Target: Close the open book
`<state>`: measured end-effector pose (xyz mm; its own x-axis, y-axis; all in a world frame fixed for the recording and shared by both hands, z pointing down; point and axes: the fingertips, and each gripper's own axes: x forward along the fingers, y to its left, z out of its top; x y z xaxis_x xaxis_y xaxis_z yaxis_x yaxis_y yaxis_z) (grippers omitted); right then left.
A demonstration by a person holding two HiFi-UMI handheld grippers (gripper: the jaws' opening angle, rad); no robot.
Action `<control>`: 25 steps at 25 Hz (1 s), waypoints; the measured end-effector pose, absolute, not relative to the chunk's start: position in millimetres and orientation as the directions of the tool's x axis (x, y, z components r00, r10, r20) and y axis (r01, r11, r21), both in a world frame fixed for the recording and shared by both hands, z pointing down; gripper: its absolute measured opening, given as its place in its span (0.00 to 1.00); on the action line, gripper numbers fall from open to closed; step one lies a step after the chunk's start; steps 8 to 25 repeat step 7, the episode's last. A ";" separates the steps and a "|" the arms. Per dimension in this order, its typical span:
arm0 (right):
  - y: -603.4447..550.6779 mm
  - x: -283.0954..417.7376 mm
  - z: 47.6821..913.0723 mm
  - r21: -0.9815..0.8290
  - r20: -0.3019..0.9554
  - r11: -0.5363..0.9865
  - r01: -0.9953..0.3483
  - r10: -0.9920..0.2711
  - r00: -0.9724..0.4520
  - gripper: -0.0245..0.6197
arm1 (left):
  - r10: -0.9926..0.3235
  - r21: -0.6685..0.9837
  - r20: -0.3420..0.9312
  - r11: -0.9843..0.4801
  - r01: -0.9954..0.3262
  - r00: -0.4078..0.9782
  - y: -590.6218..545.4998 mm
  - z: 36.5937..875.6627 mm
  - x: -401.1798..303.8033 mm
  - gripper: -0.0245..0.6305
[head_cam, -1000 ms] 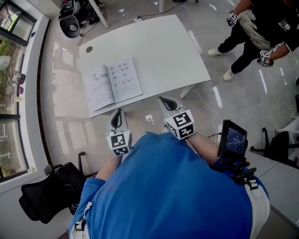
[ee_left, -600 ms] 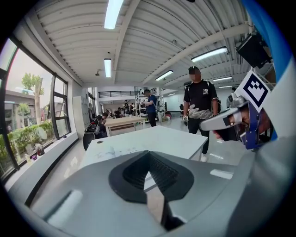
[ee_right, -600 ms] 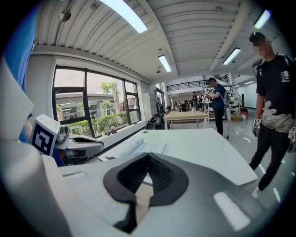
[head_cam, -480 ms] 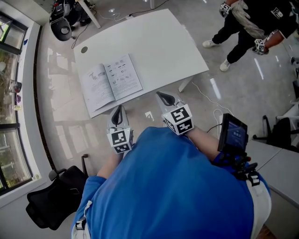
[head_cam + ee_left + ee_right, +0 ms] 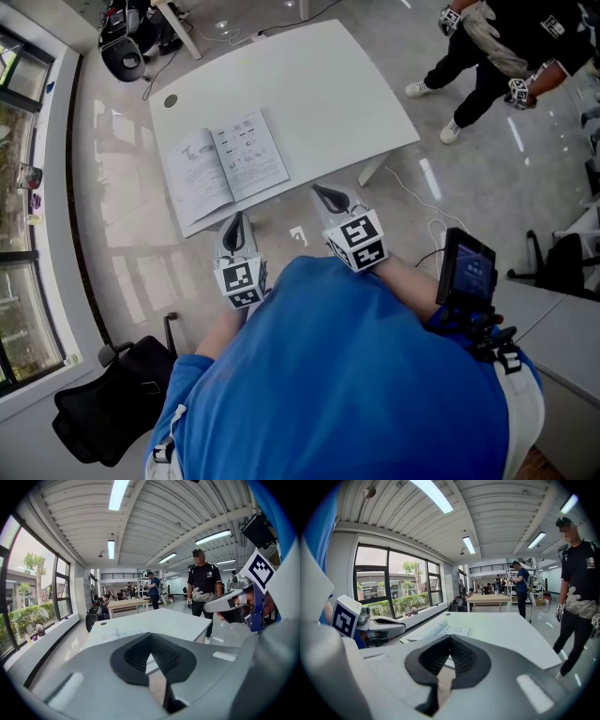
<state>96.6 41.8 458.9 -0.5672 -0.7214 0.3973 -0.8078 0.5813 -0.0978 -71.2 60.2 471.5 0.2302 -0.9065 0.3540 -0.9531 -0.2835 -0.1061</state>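
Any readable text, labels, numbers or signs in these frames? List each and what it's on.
Nothing can be read as text.
Print on the open book: lines and small figures on both pages, too small to read.
Cubes on the left gripper and right gripper: black-and-white square markers, no letters or digits.
The screen by the right arm: contents blurred.
White print on the bystander's shirt: too small to read.
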 end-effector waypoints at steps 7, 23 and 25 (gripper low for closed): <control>43.0 94.5 461.3 -0.095 0.401 0.588 -0.804 -0.716 -0.571 0.04 | -0.904 -0.103 0.360 -0.285 -0.953 0.231 61.1 476.3 -70.2 0.05; 43.0 94.5 461.3 -0.095 0.401 0.588 -0.804 -0.716 -0.571 0.04 | -0.904 -0.103 0.360 -0.285 -0.953 0.231 61.1 476.3 -70.2 0.05; 43.0 94.5 461.3 -0.095 0.401 0.588 -0.804 -0.716 -0.571 0.04 | -0.904 -0.103 0.360 -0.285 -0.953 0.231 61.1 476.3 -70.2 0.05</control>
